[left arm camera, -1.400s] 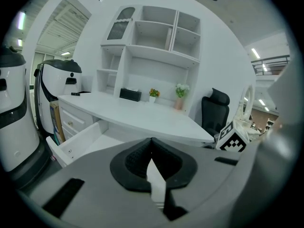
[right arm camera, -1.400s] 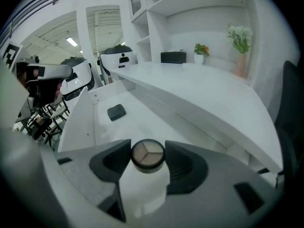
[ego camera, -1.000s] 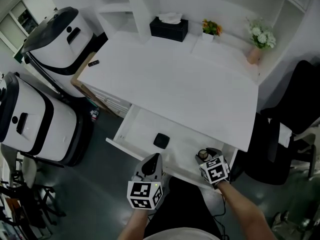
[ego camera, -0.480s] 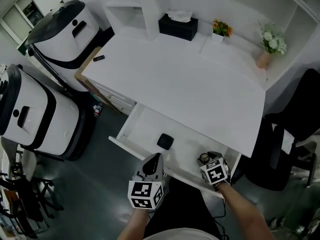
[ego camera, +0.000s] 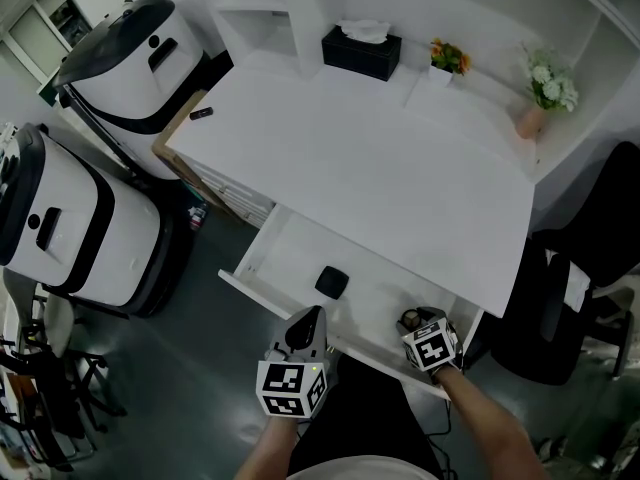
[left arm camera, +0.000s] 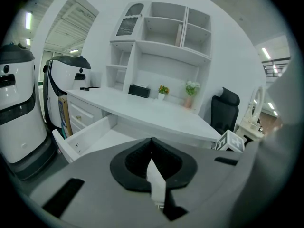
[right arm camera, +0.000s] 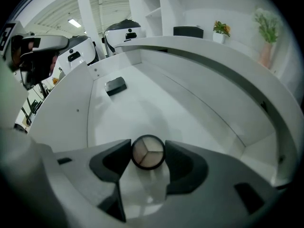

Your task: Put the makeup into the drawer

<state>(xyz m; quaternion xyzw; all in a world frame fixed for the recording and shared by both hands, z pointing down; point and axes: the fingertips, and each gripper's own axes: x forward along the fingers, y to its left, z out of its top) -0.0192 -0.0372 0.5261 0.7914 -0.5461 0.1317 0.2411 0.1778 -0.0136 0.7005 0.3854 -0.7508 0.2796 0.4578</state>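
The white drawer (ego camera: 262, 298) under the desk stands pulled out. A flat black makeup case (ego camera: 331, 282) (right arm camera: 115, 85) lies on its floor toward the left. My right gripper (ego camera: 410, 320) (right arm camera: 148, 154) hangs over the drawer's right part, pointing steeply down, shut on a round makeup compact (right arm camera: 148, 152) with a black rim and three beige wedges. My left gripper (ego camera: 305, 324) (left arm camera: 152, 159) sits at the drawer's front edge, its jaws shut with nothing between them.
On the white desk (ego camera: 400, 178) stand a black tissue box (ego camera: 361, 50), a small flower pot (ego camera: 450, 58), a vase of flowers (ego camera: 546, 86) and a small dark object (ego camera: 201, 113). Two white-and-black machines (ego camera: 70, 228) stand left, a black chair (ego camera: 600, 228) right.
My right gripper has sunk a little toward the drawer floor with the round compact in it. The left gripper has stayed in place.
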